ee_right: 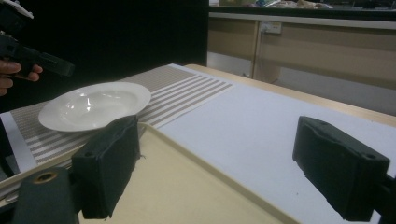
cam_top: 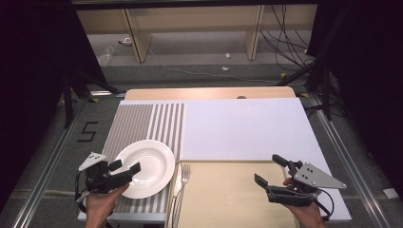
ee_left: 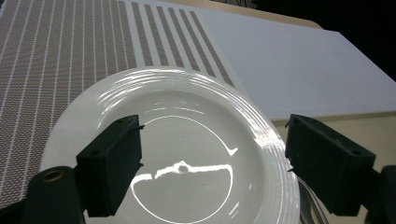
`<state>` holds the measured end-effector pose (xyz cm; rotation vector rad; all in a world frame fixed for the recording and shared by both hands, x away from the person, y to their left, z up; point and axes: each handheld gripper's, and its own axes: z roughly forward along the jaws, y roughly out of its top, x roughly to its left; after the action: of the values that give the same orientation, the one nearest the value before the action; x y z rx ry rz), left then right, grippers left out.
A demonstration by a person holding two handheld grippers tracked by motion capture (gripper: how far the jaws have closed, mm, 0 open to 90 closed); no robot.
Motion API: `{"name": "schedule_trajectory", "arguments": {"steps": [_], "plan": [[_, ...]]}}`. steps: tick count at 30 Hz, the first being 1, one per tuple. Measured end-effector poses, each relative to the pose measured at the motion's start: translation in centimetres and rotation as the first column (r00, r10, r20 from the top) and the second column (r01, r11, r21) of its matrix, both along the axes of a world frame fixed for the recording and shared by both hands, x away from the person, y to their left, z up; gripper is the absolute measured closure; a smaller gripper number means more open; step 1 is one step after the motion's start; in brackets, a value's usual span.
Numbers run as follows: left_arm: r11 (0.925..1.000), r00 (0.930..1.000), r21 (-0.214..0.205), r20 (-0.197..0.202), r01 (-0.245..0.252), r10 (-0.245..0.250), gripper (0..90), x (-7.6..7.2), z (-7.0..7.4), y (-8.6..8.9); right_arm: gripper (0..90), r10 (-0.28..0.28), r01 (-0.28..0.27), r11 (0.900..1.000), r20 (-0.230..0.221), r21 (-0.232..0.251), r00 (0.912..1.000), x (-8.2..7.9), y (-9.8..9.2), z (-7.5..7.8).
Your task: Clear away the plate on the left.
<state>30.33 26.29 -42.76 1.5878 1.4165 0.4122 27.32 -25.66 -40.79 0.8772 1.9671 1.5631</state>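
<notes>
Plate (cam_top: 145, 167) under left gripper (cam_top: 126, 167), fingers spread; right gripper (cam_top: 271, 170) spread over tray (cam_top: 228, 199).

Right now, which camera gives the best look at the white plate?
The high view: the whole white plate lies on the striped mat, with the left gripper over its near rim. The left gripper view shows it close but cropped; the right gripper view shows it from the side.

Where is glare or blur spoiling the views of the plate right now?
Left gripper view: bright curved glare streaks on the plate, near jaws soft. Right gripper view: plate evenly lit with a faint sheen, near jaws blurred. High view: plate washed out white, dark surroundings.
</notes>
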Motion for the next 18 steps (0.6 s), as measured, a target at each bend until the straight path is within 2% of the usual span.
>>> {"name": "schedule_trajectory", "arguments": {"steps": [7,13,18], "plan": [[0.9978,0.9979,0.021,-0.013,-0.063,0.063,18.1,-0.1,-0.2,1.1,15.7,0.000,0.000,1.0000,0.000,0.000,1.0000,0.0,0.0,0.0],[0.9942,0.9927,0.012,-0.056,-0.107,0.107,18.0,0.0,-0.5,2.1,15.7,0.001,-0.001,1.0000,0.000,-0.001,1.0000,0.0,0.0,0.0],[0.9892,0.9839,0.007,-0.103,-0.146,0.146,18.0,0.0,-0.8,2.9,15.7,0.003,-0.003,1.0000,0.000,-0.001,1.0000,0.0,0.1,0.0]]}}
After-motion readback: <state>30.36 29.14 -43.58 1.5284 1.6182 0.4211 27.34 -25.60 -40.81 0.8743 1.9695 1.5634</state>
